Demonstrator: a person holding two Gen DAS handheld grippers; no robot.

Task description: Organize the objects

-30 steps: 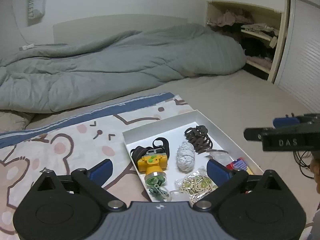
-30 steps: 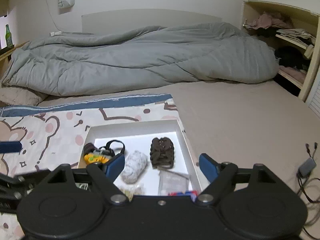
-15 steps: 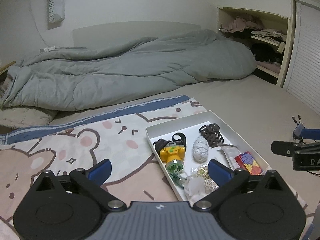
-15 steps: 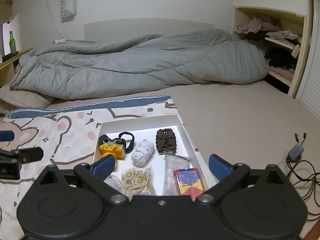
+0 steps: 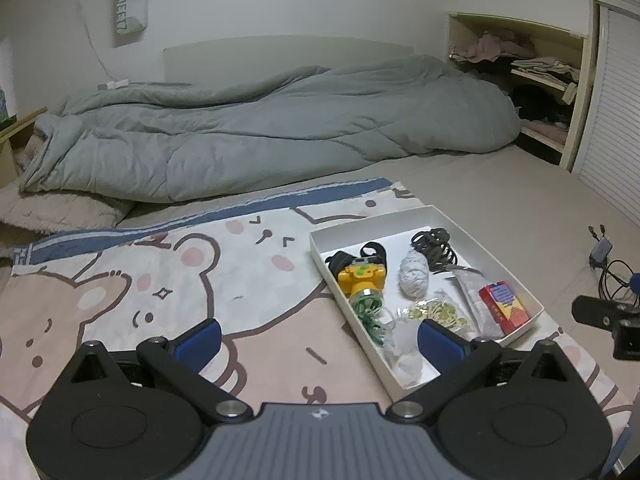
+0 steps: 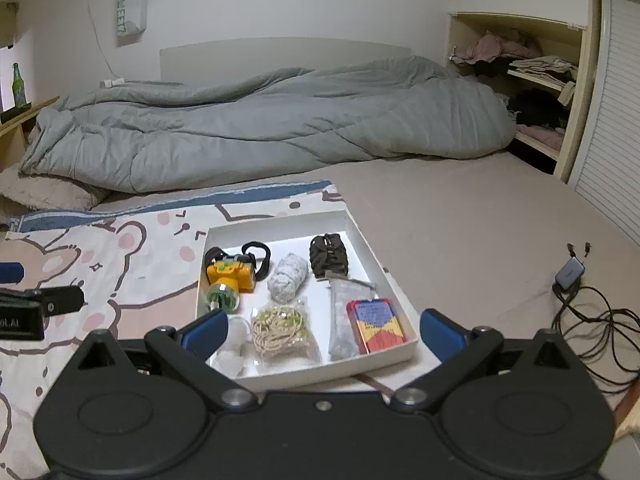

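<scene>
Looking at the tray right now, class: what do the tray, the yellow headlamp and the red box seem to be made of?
Tray: probably matte white cardboard, judging by its thin, flat, folded walls.
Yellow headlamp: likely moulded plastic, smooth with a slight sheen; its dark strap looks like fabric.
Red box: apparently printed card, glossy.

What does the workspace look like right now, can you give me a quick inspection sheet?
Surface: bear-print blanket spread over a bed.
Job's things: white tray on the blanket holds a yellow headlamp, white yarn ball, dark hair ties, bag of rubber bands, red card box, clear bags.
Clutter: nothing seen on the blanket outside the tray.
Grippers: left gripper and right gripper both open, empty, held short of the tray.
Cables: black cable with adapter right of the tray.
Surroundings: grey duvet, shelf of clothes, green bottle.
</scene>
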